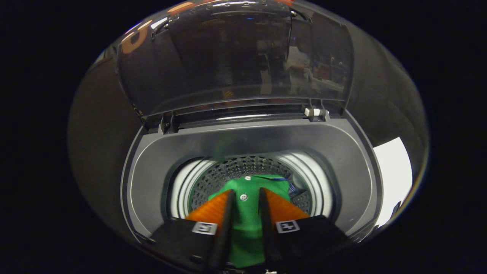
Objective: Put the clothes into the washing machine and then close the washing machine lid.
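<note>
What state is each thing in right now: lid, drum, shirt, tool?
Lid: open, standing upright behind the opening.
Drum: uncovered, holding the shirt.
Green shirt: gripped, hanging down into the drum.
Tool: fingers closed on the green shirt, over the drum.

lid: glossy see-through plastic | drum: perforated metal | shirt: matt green cloth

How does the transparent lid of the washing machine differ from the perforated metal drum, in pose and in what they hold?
The transparent dark-tinted lid stands raised open behind the opening; the perforated metal drum sits sunk below the grey rim. The lid holds nothing, only reflections; the drum holds a green buttoned garment, which lies between the fingers of the hand-held gripper. Both belong to one washing machine.
</note>
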